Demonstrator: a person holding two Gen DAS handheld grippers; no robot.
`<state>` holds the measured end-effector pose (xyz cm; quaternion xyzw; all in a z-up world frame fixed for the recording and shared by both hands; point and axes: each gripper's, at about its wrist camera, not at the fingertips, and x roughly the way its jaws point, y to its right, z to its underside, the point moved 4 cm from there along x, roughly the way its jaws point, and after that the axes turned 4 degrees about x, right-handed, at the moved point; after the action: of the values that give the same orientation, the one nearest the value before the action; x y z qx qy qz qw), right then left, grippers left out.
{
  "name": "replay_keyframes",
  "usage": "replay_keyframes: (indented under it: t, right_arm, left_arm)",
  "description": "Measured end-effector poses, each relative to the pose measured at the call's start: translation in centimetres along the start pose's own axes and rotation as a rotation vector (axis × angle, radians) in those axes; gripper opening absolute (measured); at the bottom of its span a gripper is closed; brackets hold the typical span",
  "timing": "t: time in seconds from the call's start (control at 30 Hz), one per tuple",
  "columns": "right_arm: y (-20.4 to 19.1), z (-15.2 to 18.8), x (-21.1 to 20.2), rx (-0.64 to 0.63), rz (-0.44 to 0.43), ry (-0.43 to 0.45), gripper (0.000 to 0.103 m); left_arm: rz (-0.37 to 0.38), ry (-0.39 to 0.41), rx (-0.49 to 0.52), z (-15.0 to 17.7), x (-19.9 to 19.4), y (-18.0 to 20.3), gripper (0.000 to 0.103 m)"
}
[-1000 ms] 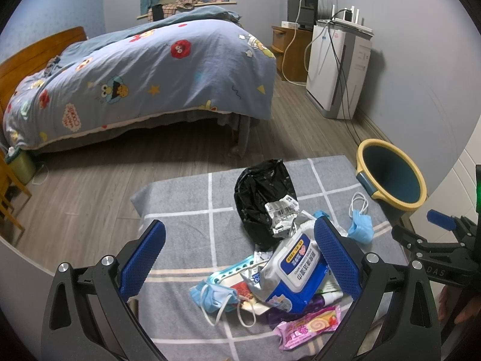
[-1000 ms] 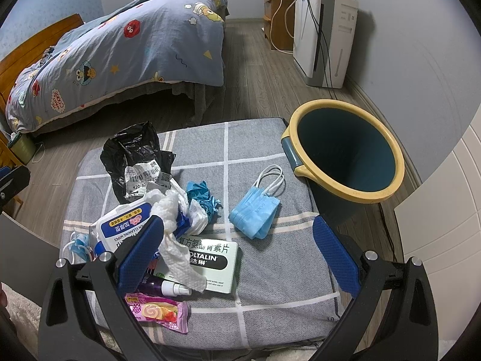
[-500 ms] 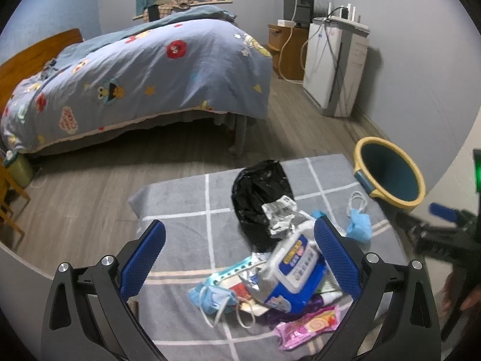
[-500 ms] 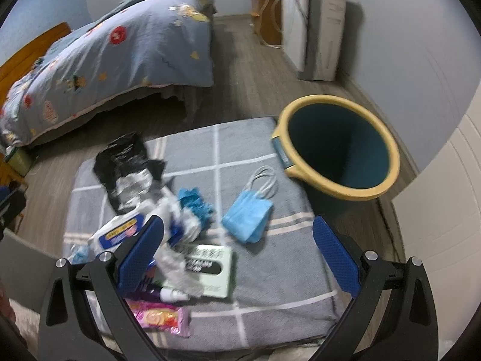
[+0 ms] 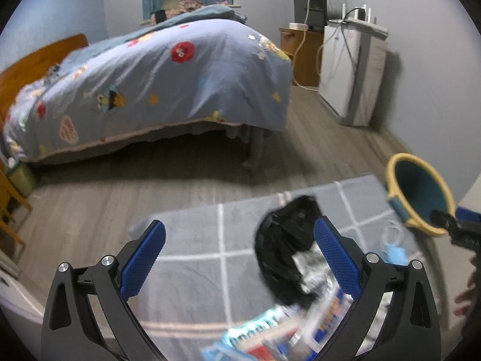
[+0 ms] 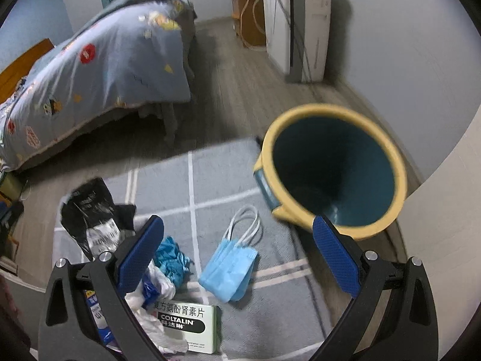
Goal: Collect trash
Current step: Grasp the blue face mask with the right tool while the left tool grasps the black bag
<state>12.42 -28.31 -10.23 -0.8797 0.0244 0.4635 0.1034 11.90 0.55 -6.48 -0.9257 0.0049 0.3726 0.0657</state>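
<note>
right hand-held gripper (image 6: 239,254) gapes above blue masks (image 6: 230,273) beside bin (image 6: 333,168).

The right gripper (image 6: 237,258) moves closer to the blue face mask (image 6: 230,272) and bin (image 6: 333,168), which grow larger in frame; the left gripper (image 5: 239,257) tilts upward, the trash pile (image 5: 288,328) sliding toward the frame's bottom.

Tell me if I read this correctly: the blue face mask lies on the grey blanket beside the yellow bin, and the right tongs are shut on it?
Not quite. The right tongs are open and hold nothing; the right wrist view shows their blue pads wide apart above the face mask. The rest is right: the mask lies on the grey blanket, beside the yellow bin.
</note>
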Motion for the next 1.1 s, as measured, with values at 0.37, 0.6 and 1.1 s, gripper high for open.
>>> replay_keyframes:
  t: [0.37,0.6,1.1]
  right_arm:
    - [-1.8,4.7,6.3,-0.024,0.012,-0.183,0.098]
    - [-1.5,5.9,7.0,0.026,0.030,-0.217,0.097]
    - [-0.2,7.2,8.6,0.064,0.015,-0.337,0.057]
  left_arm:
    - [0.069,-0.114,0.037,0.9,6.1,2.4,0.098]
    - [0.043,-0.139,0.098,1.8,7.9,3.5,0.098]
    - [0.181,-0.242,0.103,3.6,10.2,4.9,0.071]
